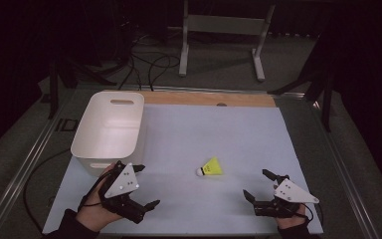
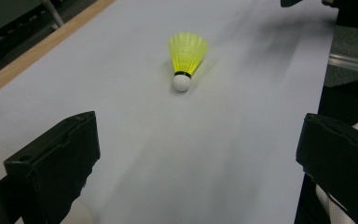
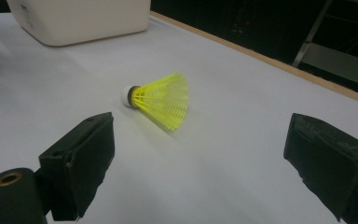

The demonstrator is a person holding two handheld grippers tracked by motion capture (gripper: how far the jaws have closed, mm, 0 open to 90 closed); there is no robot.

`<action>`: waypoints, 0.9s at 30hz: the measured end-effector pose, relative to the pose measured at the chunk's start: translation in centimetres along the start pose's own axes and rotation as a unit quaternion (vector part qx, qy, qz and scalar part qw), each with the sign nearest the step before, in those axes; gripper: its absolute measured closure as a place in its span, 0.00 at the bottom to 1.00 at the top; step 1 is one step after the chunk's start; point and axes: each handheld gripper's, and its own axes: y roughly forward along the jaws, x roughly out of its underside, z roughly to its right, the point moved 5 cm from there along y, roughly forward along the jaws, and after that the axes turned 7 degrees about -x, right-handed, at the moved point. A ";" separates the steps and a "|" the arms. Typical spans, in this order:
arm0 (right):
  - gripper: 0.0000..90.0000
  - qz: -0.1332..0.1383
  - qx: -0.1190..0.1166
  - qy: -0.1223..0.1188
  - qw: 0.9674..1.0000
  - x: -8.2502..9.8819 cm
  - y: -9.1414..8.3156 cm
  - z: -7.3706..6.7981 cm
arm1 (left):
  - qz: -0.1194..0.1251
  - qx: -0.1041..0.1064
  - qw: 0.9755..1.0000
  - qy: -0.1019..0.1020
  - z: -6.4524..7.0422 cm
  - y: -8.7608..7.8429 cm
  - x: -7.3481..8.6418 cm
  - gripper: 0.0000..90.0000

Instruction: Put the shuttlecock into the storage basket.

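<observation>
Fingers (image 2: pixel 51 172) of the left gripper (image 1: pixel 144 185) stand released, spread wide with only bare table between them. In the left gripper view these 2 black fingers rise from the bottom corners, and the yellow plastic shuttlecock with a white rounded cork tip (image 2: pixel 185 58) lies farther ahead, well apart from them, its tip pointing back toward the camera. Fingers (image 3: pixel 81 161) of the right gripper (image 1: pixel 258 185) are likewise released and hold nothing; in the right gripper view the shuttlecock (image 3: pixel 161 99) rests on its side ahead of the gap, closer to the left-hand finger, its white tip turned toward the white bin.

In the high view the left hand (image 1: pixel 95 199) grips its tool near the front left of the table, the grey 3-cornered plate on top. The right hand (image 1: pixel 292 219) holds the other tool at the front right. The shuttlecock (image 1: pixel 210 168) lies between the 2 grippers and a little beyond them, touching neither.

Beneath everything, the pale blue sheet covering the table (image 1: pixel 219 134) leaves a light wooden strip (image 1: pixel 209 98) uncovered along the far edge. The white rectangular plastic bin with a slot handle (image 1: pixel 110 124) stands at the left side, just beyond the left gripper and well apart from the shuttlecock.
</observation>
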 end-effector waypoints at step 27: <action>0.09 0.002 -0.002 -0.003 1.000 -0.1 0.1 -0.1 | -0.029 0.057 0.997 0.036 0.2 6.0 -3.2 0.00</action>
